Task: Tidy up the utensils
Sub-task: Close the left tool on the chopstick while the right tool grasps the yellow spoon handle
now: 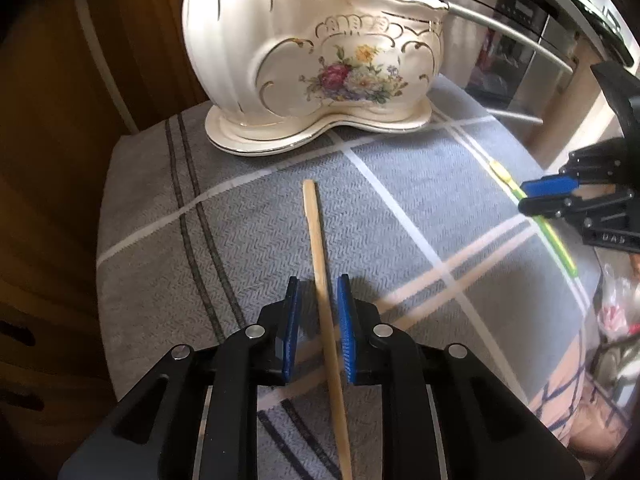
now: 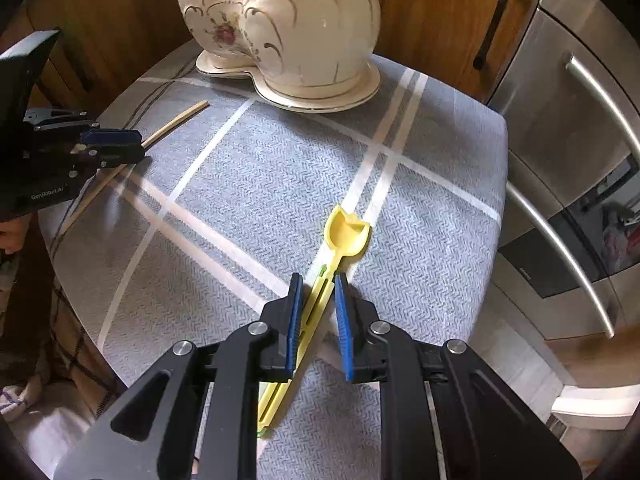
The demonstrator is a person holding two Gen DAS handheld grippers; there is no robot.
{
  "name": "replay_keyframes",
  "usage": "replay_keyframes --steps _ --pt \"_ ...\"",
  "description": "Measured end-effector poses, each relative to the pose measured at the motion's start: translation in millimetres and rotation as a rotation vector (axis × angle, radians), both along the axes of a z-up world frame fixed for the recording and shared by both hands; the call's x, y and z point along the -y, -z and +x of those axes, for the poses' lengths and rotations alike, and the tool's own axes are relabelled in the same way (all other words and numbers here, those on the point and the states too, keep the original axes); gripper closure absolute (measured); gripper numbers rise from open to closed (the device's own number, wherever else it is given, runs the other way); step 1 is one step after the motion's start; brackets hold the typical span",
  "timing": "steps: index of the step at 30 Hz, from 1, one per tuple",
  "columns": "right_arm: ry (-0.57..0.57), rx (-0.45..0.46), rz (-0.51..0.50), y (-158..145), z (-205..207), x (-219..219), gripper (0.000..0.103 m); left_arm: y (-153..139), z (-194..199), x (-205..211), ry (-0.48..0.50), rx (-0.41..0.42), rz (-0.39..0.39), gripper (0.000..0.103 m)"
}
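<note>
Toward the table's [image 1: 140, 184] near edge, the left gripper [image 1: 318, 328] straddles the wooden stick [image 1: 320, 248] and the right gripper [image 2: 318, 324] the yellow spoon [image 2: 346, 234], both part-open and ungripped, seemingly poised to carry them to the ceramic holder [image 1: 304, 52].

You're working over a small surface draped in a grey herringbone cloth [image 2: 280, 184] crossed with white and dark stripes. Behind it you've got warm brown wooden cabinet fronts [image 2: 436, 12], one with a dark bar handle [image 2: 494, 20]. Off to your right stands a stainless steel appliance [image 2: 560, 128] with long curved silver handles [image 2: 560, 256]. Daylight washes across the cloth, with pale floor [image 2: 516, 364] below.
</note>
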State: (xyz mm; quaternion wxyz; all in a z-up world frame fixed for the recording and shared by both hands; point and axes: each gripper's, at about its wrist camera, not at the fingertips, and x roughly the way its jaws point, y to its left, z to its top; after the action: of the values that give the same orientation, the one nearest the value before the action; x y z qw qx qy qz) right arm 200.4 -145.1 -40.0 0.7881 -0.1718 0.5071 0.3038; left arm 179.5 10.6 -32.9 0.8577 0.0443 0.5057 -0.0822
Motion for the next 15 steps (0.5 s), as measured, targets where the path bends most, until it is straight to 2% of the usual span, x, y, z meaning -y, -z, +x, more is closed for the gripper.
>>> replay_keyframes --steps 7,15 --pt "-0.064 -0.029 -0.054 -2 8 -4 0.087 1 11 7 0.065 -0.047 0.034 0.083" --pt "-0.054 -0.068 -0.060 -2 19 4 0.087 0 16 6 0.103 -0.083 0.073 0.083"
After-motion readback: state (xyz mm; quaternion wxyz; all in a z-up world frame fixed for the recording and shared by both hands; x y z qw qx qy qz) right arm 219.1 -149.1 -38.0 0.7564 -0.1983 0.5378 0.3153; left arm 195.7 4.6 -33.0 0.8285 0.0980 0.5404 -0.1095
